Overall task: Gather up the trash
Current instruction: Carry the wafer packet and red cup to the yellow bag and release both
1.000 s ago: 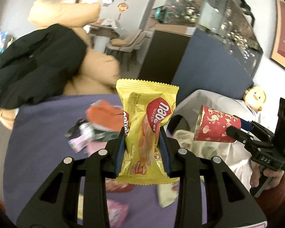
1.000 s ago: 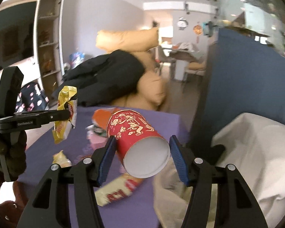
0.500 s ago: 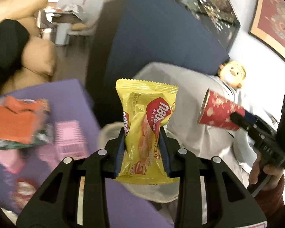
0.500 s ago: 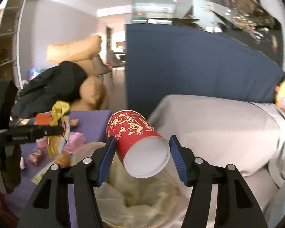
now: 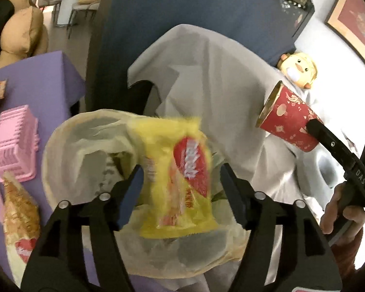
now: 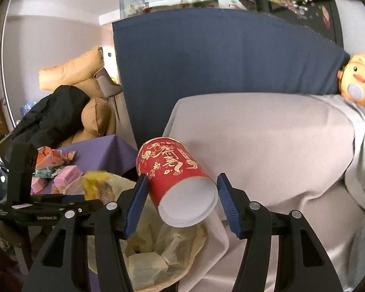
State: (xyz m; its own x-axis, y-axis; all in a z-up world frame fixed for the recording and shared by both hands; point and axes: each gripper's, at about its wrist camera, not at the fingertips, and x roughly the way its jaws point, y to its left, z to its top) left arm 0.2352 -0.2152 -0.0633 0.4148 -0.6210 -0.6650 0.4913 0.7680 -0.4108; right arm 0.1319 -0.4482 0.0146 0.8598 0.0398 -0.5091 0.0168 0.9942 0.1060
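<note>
- Left gripper (image 5: pixel 180 185) poised directly over the pale translucent bag-lined trash bin (image 5: pixel 60 136), fingers spread wide with visible gaps either side of the yellow crinkly wafer wrapper (image 5: pixel 177 182).
- Wrapper blurred and apparently free of both pads, so probably mid-drop into the bin mouth; blur too heavy to be certain.
- Right gripper (image 6: pixel 182 199) off to the side of the bin, above the grey cloth-draped sofa (image 6: pixel 267 146), fingers spanning the red paper cup with gold lettering (image 6: pixel 175 170); near pad touching the cup wall, far pad seemingly just clear of the white base, so grip hard to judge from this angle.
- Step in hand: depositing the wrapper, cup waiting its turn.
- Next move likely calls for drawing the left gripper clear, then swinging the cup over the bin opening before parting the fingers.
- More litter left on the purple tabletop (image 5: pixel 48 77): pink ridged plastic piece (image 5: pixel 12 143) and a cream-and-red snack packet (image 5: pixel 19 216).
</note>
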